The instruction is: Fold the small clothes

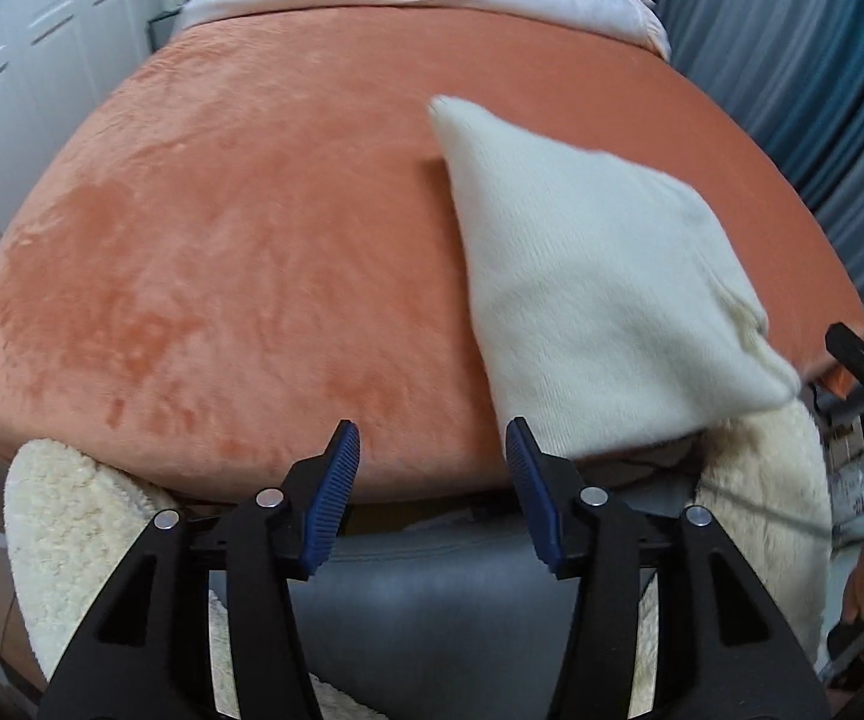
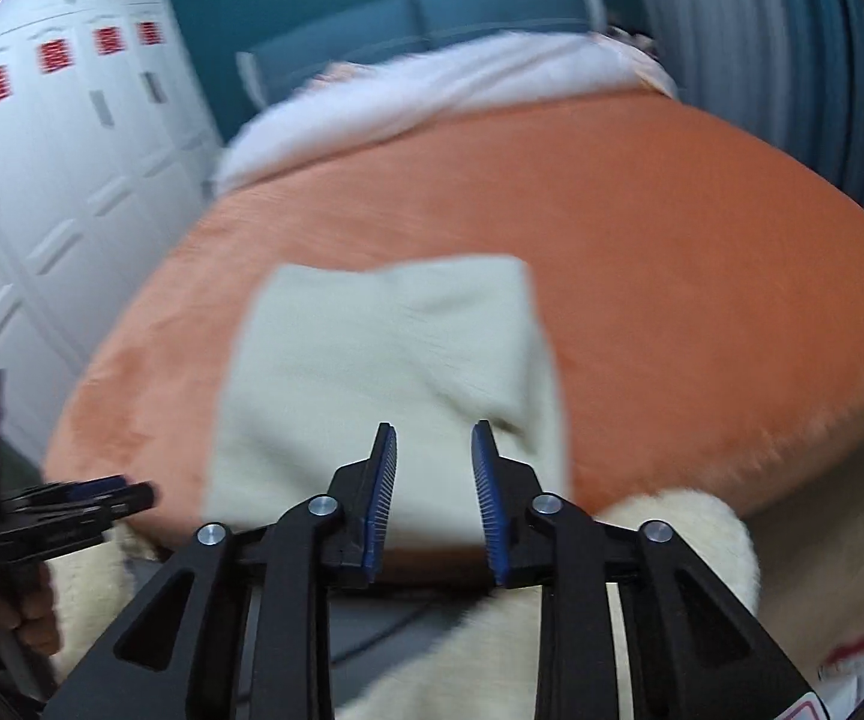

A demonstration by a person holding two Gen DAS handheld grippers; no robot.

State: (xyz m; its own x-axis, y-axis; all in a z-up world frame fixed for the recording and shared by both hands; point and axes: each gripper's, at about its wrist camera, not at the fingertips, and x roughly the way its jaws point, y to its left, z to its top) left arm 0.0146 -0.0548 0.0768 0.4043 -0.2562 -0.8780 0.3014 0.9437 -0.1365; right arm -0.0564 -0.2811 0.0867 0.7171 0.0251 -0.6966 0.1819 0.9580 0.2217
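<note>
While both tools hover at the near edge:
Garment: folded cream knit [image 2: 384,372] lies on the orange bed [image 1: 240,252].
Left hand-held gripper [image 1: 432,468]: spread, holding nothing.
Right hand-held gripper [image 2: 435,480]: spread, just above the knit's near edge.

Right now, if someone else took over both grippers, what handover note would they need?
Left gripper: open, empty, hovering over the near edge of the orange blanket.
Right gripper: open, empty, just in front of the cream knit garment.
The garment lies on the blanket near the front edge, already folded into a compact rectangle with layered edges showing.
Done: at least one fold, it seems.
Left: check the fold is neat, perhaps fold once more or set it aside. The right view is blurred.
</note>
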